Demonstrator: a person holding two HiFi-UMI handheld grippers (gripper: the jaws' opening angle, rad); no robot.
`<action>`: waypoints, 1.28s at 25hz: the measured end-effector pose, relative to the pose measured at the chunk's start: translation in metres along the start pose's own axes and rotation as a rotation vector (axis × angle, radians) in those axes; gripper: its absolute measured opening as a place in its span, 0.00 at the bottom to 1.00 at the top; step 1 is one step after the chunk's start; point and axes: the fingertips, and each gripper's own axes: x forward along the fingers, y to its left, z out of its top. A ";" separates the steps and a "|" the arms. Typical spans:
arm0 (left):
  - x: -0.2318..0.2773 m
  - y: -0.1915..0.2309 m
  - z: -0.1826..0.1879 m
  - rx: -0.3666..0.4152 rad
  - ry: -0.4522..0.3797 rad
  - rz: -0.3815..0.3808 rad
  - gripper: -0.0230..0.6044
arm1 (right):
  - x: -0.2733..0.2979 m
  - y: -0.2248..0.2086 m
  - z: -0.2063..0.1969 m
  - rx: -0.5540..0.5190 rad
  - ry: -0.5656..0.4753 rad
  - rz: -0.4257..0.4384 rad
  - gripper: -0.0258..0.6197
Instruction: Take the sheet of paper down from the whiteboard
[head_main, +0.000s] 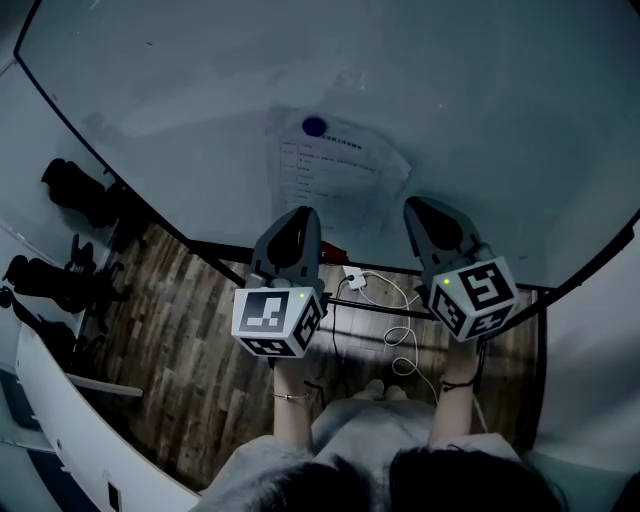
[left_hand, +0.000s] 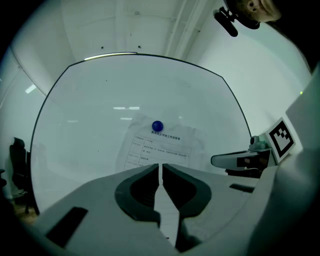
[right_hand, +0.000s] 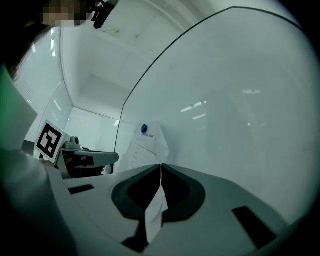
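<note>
On the whiteboard (head_main: 450, 100), a sheet of paper (head_main: 335, 170) is pinned by a round blue magnet (head_main: 314, 126), which is set at 12 o'clock on the sheet, close to its top edge. Lines of print are seen on the sheet, but they cannot be read. Creases are seen along its 3 o'clock edge.

From the head view, the left tool (head_main: 300, 213) is seen at about 7 o'clock of the sheet and the right tool (head_main: 412, 203) at about 4 o'clock, both pointed at the board. A marker cube (head_main: 278, 320) is carried at the rear of each, and each is held from below by a bare forearm (head_main: 290, 400).

In the left gripper view the jaws are clenched tip to tip, and a white strip of the sheet's lower part is shown in the slit between them. The magnet is seen at 12 o'clock of the jaw tips and the right tool at 3 o'clock. In the right gripper view the jaws are likewise clenched, and a folded white piece of the sheet is pinched between them. From there the sheet is seen to rise toward the magnet at 11 o'clock, and the left tool is seen at 9 o'clock.

Below the board, a wood-patterned floor (head_main: 190, 330) is seen, with a white cable (head_main: 395, 300) lying on it. Dark chairs (head_main: 80, 190) are placed at 9 o'clock of the head view.
</note>
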 end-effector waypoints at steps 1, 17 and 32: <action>0.003 0.001 0.000 0.004 0.003 -0.004 0.05 | 0.001 -0.002 0.000 0.001 0.001 -0.006 0.04; 0.038 0.008 0.063 0.214 -0.054 -0.029 0.10 | 0.014 -0.007 0.013 -0.012 -0.010 -0.055 0.15; 0.060 0.000 0.085 0.308 -0.073 -0.044 0.22 | 0.019 -0.005 0.018 -0.023 -0.014 -0.061 0.17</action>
